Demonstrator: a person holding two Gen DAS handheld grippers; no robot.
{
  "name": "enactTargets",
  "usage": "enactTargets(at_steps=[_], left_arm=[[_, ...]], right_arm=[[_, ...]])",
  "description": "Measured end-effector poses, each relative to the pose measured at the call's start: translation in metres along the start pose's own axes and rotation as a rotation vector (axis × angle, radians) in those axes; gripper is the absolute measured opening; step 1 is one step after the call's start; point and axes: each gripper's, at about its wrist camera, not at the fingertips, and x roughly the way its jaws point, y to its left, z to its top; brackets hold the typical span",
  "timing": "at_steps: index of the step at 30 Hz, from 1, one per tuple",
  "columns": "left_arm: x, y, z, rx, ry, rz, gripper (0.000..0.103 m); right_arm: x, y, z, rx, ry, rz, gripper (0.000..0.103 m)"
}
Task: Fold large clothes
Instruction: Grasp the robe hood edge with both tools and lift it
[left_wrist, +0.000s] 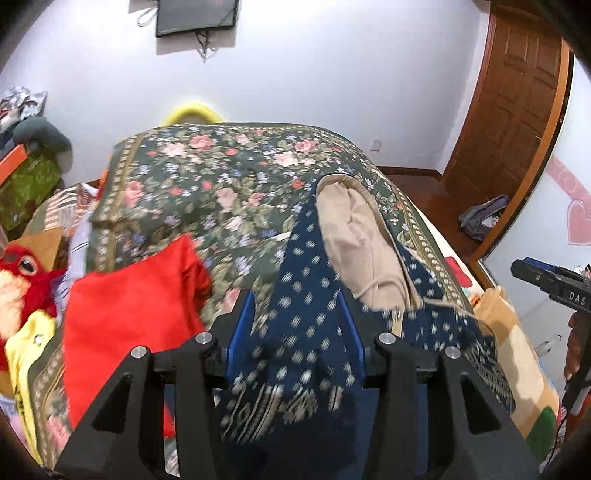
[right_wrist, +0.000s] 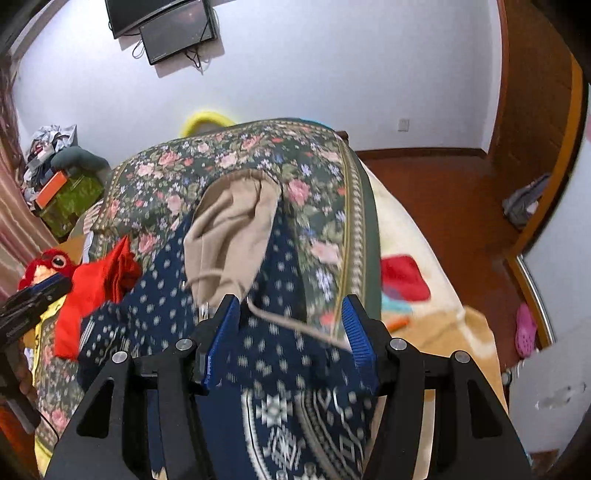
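A navy patterned hoodie (left_wrist: 306, 317) with a beige-lined hood (left_wrist: 354, 229) lies on the floral bedspread (left_wrist: 207, 177). My left gripper (left_wrist: 297, 306) is open, its blue pads (left_wrist: 242, 332) standing either side of the navy cloth without pinching it. In the right wrist view the hoodie (right_wrist: 273, 354) runs under my right gripper (right_wrist: 290, 314), which is also open, with the beige hood (right_wrist: 229, 229) and its drawstring (right_wrist: 291, 325) just ahead. The right gripper shows at the left view's right edge (left_wrist: 546, 280), the left gripper at the right view's left edge (right_wrist: 29, 302).
A red garment (left_wrist: 133, 302) lies left of the hoodie beside a yellow one (left_wrist: 26, 350) and a red plush toy (left_wrist: 18, 273). A cream blanket (right_wrist: 424, 288) covers the bed's right side. Wooden floor and door (left_wrist: 517, 96) lie right; clutter (right_wrist: 62, 184) stands far left.
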Motion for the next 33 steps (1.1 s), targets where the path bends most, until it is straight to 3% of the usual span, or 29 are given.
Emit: enactTargets(at_steps=[5, 11, 19, 22, 23, 25, 28, 29, 33], left_arm=[[0.060, -0.006, 0.027, -0.054, 0.077, -0.053, 0.045], [0.137, -0.003, 0.038, -0.133, 0.211, -0.097, 0.045], [0.199, 0.000, 0.037, -0.154, 0.280, -0.011, 0.053], [0.197, -0.003, 0.035, -0.131, 0.249, 0.012, 0.053], [0.196, -0.003, 0.035, -0.121, 0.242, 0.016, 0.050], [0.196, -0.002, 0.033, -0.102, 0.231, 0.027, 0.032], [0.192, 0.002, 0.030, -0.109, 0.236, 0.025, 0.011], [0.188, 0.004, 0.029, -0.109, 0.241, 0.027, 0.010], [0.159, 0.009, 0.030, -0.106, 0.231, 0.002, 0.008]], right_arm=[[0.043, 0.011, 0.017, -0.028, 0.039, 0.008, 0.056], [0.104, 0.012, 0.024, -0.001, 0.152, 0.023, 0.056], [0.182, 0.001, 0.018, 0.090, 0.307, 0.008, 0.056], [0.183, -0.005, 0.016, 0.141, 0.267, 0.016, 0.059], [0.182, -0.006, 0.015, 0.146, 0.264, 0.017, 0.059], [0.179, -0.006, 0.013, 0.141, 0.257, 0.019, 0.058], [0.173, -0.002, 0.010, 0.101, 0.254, 0.023, 0.028], [0.169, -0.001, 0.009, 0.096, 0.263, 0.023, 0.014], [0.143, -0.005, 0.009, 0.105, 0.231, 0.039, 0.009]])
